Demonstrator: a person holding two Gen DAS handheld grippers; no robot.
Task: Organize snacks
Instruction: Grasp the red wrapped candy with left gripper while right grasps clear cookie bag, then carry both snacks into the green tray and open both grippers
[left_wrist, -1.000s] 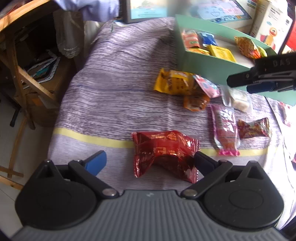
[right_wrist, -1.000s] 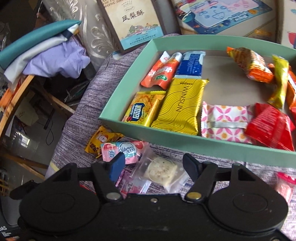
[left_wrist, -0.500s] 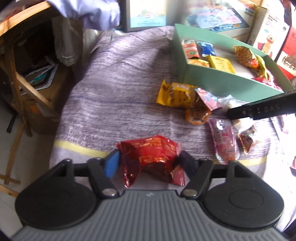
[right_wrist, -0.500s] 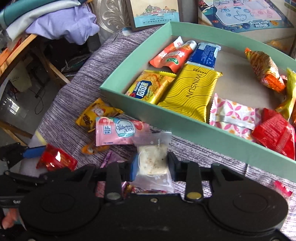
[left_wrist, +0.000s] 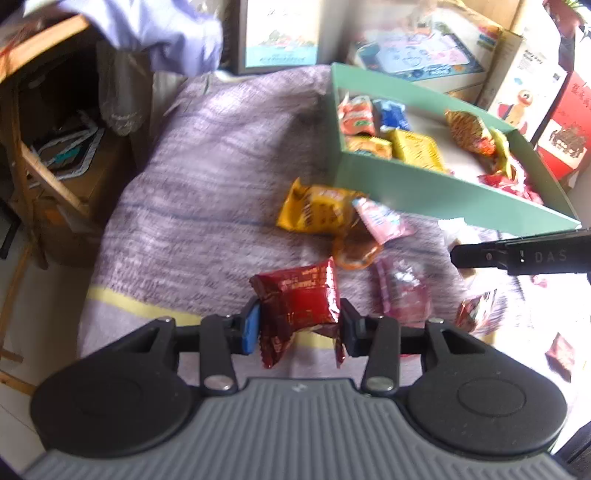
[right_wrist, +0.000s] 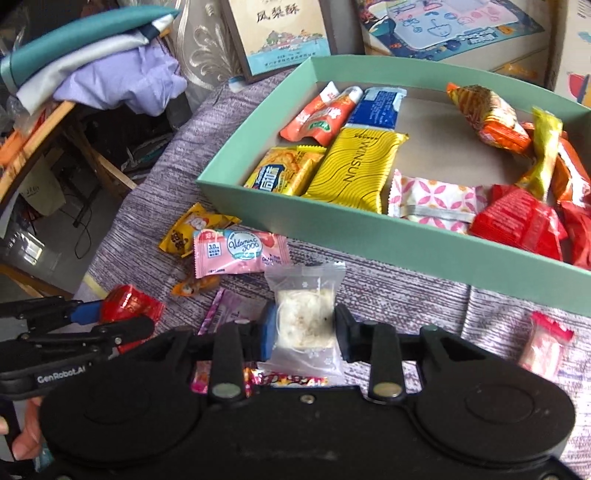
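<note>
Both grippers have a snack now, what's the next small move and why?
Probably carry both over the green box wall and release: the right gripper pinches the clear-wrapped cake, the left gripper has just closed on the dark red packet.

A pale green box (right_wrist: 369, 236) holds a yellow packet with wavy black lines (right_wrist: 354, 170), a blue packet (right_wrist: 380, 107), an orange-red packet (right_wrist: 321, 118), a white packet with pink petal shapes (right_wrist: 436, 195) and shiny red packets (right_wrist: 517, 221). It sits on a cloth (left_wrist: 221, 184) streaked purple and white with one pale yellow stripe. On the cloth lie a pink packet with a light blue circle (right_wrist: 240, 251) and a yellow packet (left_wrist: 317, 210). A dark red wrapper with gold print (left_wrist: 303, 299) and a clear bag holding a cream-white cake (right_wrist: 306, 317) each sit between one blue and one black pad.
</note>
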